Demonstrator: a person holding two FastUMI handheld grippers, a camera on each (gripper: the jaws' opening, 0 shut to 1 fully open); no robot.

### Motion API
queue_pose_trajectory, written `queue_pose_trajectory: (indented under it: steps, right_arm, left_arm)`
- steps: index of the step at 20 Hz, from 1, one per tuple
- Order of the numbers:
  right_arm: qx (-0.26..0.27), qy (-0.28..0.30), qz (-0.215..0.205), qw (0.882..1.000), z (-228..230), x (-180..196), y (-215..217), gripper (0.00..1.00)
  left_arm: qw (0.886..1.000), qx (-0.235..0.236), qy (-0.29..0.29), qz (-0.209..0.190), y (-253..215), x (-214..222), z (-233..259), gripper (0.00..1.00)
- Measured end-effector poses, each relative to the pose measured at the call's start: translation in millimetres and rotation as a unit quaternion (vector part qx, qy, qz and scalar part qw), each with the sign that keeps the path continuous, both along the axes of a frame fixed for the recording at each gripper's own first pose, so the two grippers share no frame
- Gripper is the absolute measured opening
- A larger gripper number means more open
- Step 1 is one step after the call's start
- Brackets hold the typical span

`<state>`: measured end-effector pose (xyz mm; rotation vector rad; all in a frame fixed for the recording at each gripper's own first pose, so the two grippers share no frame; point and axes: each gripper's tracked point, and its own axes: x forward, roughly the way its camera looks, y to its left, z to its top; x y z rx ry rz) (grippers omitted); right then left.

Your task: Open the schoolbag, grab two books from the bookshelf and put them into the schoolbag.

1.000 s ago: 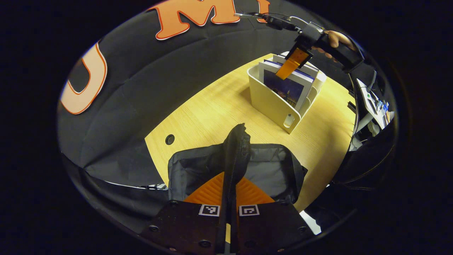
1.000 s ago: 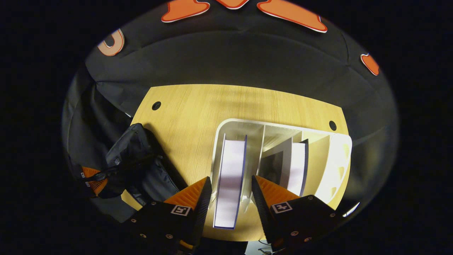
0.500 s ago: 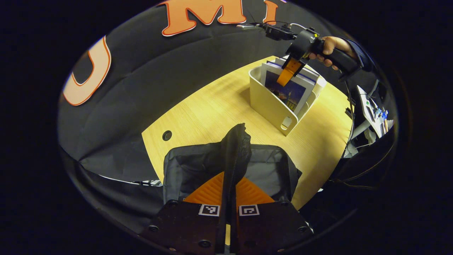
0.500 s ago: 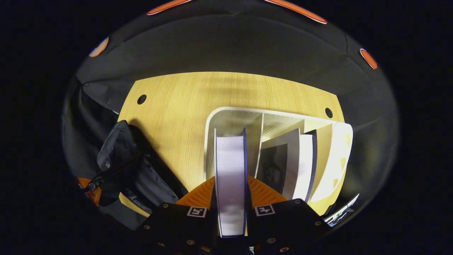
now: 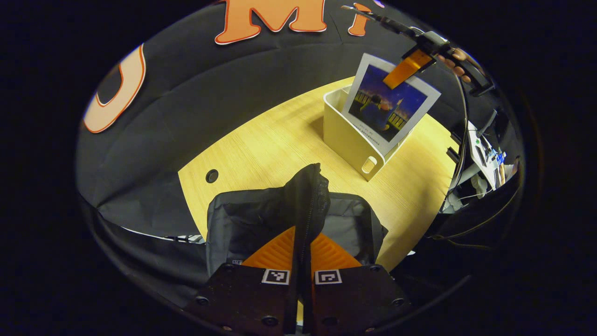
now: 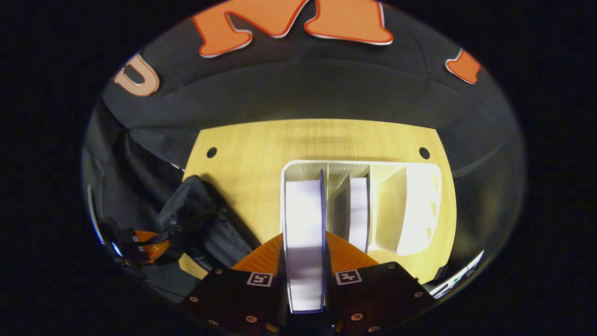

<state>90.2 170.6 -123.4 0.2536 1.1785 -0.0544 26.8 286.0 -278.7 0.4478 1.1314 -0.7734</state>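
Since half a second ago the book (image 5: 391, 108) has been lifted most of the way out of the shelf (image 5: 350, 140); a second ago it was still seated in its slot with the right gripper's jaws spread on either side of it. First book is judged as picked and not yet carried over; the second book (image 6: 359, 210) is left standing in the shelf's middle slot.

Left to right in the left gripper view: the bag (image 5: 242, 221) is seen at the near table edge, its mouth held open. The left gripper (image 5: 302, 242) is pressed together on the bag's zipper edge (image 5: 308, 196), which is pulled up between both fingers. Farther right, the shelf stands on the table (image 5: 261, 149), well apart from the bag, and the book hangs above it with its lower corner still inside the front slot.

In the right gripper view the right gripper (image 6: 304, 261) is pinched on the book's top edge, both fingers pressed against the covers. The bag is seen at the left there, with the left gripper at it.
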Motion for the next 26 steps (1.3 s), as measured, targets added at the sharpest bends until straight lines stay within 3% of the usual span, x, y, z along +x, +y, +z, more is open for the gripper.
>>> queue_pose_trajectory:
  steps: [4, 11, 18, 26]
  right_arm:
    - [0.016, -0.038, -0.017, 0.999, 34.5, -16.3, -10.5, 0.33]
    - [0.061, -0.087, -0.002, 0.994, 55.9, -46.0, 26.2, 0.33]
    - [0.143, -0.098, 0.009, 0.985, 30.3, -61.9, 95.1, 0.32]
    - [0.226, -0.074, -0.011, 0.971, -26.5, -88.3, 156.4, 0.32]
  left_arm:
    - [1.000, -0.002, -0.005, 0.003, 2.2, 5.3, 4.4, 0.06]
    - [0.998, -0.051, 0.010, 0.032, -6.1, -0.5, 1.7, 0.06]
    - [0.994, -0.091, 0.020, 0.057, -1.3, -0.2, 3.3, 0.06]
    - [0.993, -0.088, 0.030, 0.065, -5.0, 3.4, 3.2, 0.03]
